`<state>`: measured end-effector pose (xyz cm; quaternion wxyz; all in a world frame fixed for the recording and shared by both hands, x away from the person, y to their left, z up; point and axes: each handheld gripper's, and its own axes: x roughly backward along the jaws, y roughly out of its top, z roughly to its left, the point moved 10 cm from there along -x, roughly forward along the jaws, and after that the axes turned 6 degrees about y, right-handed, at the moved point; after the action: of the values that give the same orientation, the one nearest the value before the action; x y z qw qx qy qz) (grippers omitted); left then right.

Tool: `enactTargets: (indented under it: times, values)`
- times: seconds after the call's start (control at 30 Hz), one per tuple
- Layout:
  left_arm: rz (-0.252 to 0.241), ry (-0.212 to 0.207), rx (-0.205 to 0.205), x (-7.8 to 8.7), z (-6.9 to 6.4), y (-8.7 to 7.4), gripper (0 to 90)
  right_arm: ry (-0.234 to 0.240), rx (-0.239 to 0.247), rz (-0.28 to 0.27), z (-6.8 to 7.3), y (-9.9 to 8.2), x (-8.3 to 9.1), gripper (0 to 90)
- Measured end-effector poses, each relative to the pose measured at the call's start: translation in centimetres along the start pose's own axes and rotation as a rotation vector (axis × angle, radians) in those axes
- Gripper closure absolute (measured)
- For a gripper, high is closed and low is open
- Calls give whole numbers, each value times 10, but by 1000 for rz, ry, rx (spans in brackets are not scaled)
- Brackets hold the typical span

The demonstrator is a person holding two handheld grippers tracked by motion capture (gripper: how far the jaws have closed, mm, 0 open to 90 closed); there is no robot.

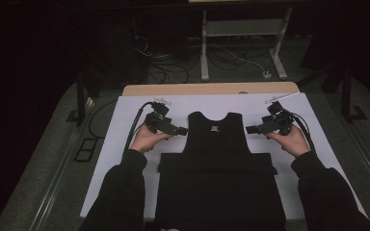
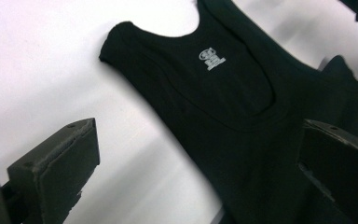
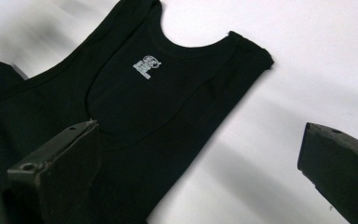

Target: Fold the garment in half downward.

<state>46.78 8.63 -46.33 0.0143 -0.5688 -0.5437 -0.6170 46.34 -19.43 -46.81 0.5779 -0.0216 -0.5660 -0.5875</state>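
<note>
Black tank top (image 1: 217, 144) flat on white sheet (image 1: 125, 125), small white neck label (image 2: 211, 59).

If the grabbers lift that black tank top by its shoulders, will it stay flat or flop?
The black tank top would probably flop: it is thin cloth lying flat, with a fold across its middle. It likely weighs little. Pushed, it would probably bunch up on the white sheet rather than slide whole.

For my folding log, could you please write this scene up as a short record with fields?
garment: black tank top, lying flat, neck end away from the person, lower part folded up
label: small white print inside the neckline
surface: white sheet over a wooden table
left hand-held gripper: open, beside the left strap
right hand-held gripper: open, beside the right strap
</note>
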Motion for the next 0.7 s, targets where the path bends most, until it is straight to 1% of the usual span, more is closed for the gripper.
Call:
enactTargets:
  times: [0.13,0.23,0.37,0.43,0.53,0.63,0.7]
  values:
    - [1,-6,4,-7,-1,1,0,4,0,3,0,0,-5,0]
    - [-7,-20,-5,-12,-6,3,0,5,6,6,1,-1,-10,0]
    - [7,-21,-17,-19,-10,4,0,14,4,1,2,-1,-17,0]
    - [17,-15,-24,-22,-10,4,0,15,2,-2,2,-1,-19,0]
    - [8,-12,-25,-26,-10,6,0,13,5,4,2,0,-23,0]
    - [3,-6,-17,-30,-10,8,0,6,6,10,0,-1,-27,0]
    - [10,6,-20,-34,-8,8,0,7,2,4,-1,0,-29,0]
